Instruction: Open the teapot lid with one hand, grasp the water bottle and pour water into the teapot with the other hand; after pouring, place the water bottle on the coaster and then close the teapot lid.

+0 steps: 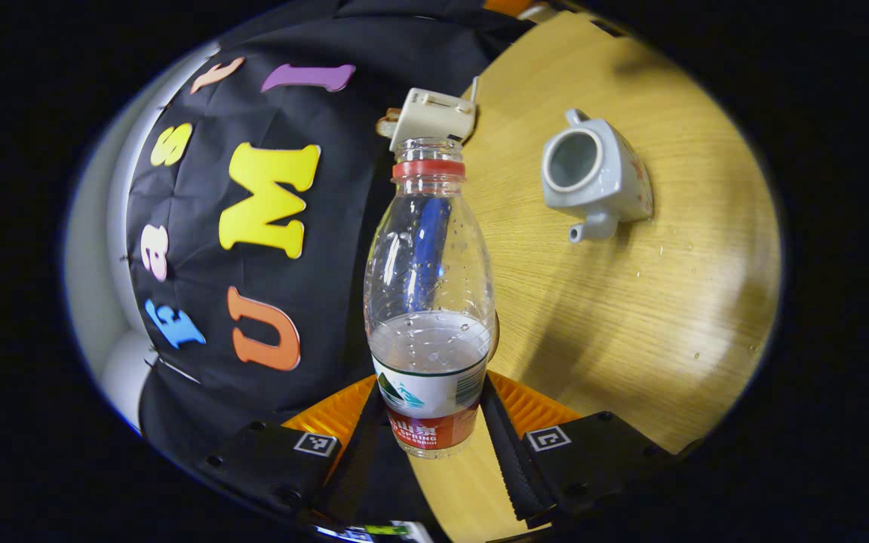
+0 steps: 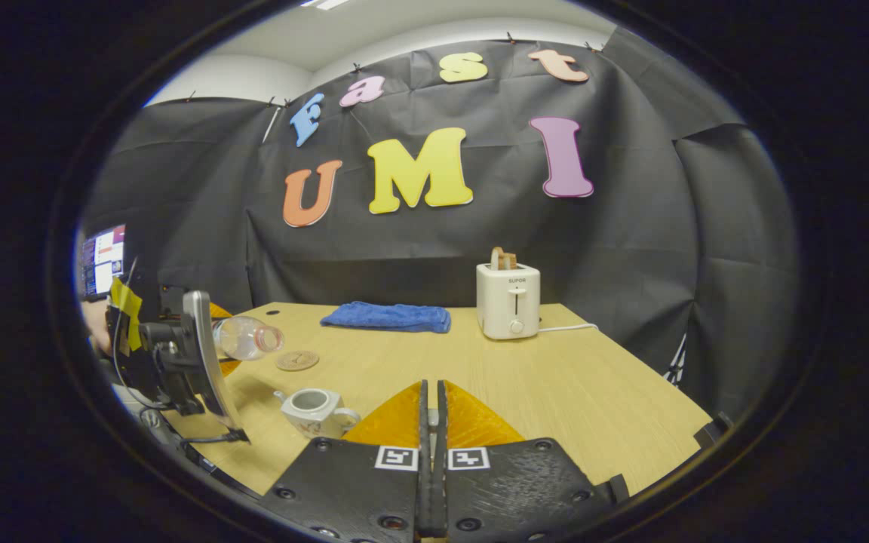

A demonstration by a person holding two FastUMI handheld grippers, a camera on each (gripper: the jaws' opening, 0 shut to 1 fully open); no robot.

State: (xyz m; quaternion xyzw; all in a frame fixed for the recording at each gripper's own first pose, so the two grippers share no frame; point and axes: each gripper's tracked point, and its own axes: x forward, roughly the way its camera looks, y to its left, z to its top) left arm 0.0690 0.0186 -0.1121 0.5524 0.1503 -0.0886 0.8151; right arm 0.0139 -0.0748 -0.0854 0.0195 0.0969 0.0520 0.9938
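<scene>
Holding the water bottle [image 1: 430, 302] in my left gripper [image 1: 431, 437], both fingers pinching its labelled lower part, cap off, red ring at the neck, water sitting low in the body. In the left gripper view the bottle's mouth points toward the toaster [image 1: 433, 115] at the table's far edge, and the view is rolled sideways, so the bottle is tilted well off upright. Teapot [image 1: 594, 181] sits on the wooden table [image 1: 653, 317] to the side of the bottle, apart from it, lid off, opening bare, spout toward the camera; can't tell the water level inside. A few droplets [image 1: 661, 249] lie on the tabletop near the pot.

In the right gripper view my right gripper [image 2: 431, 422] has its fingers pressed together w/ just a thin slit between; I see nothing clearly held there, and can't tell if the lid is hidden lower down. From here the bottle [image 2: 247, 337] lies near horizontal in the air, above and left of the teapot [image 2: 314, 411], w/ the left gripper's body [image 2: 178, 362] behind it. Round coaster [image 2: 297, 360] rests on the table just beyond the teapot, nothing on it. Farther back: folded blue towel [image 2: 387, 317], and the white toaster [image 2: 508, 300] w/ toast sticking out and its cord trailing off toward the right.
</scene>
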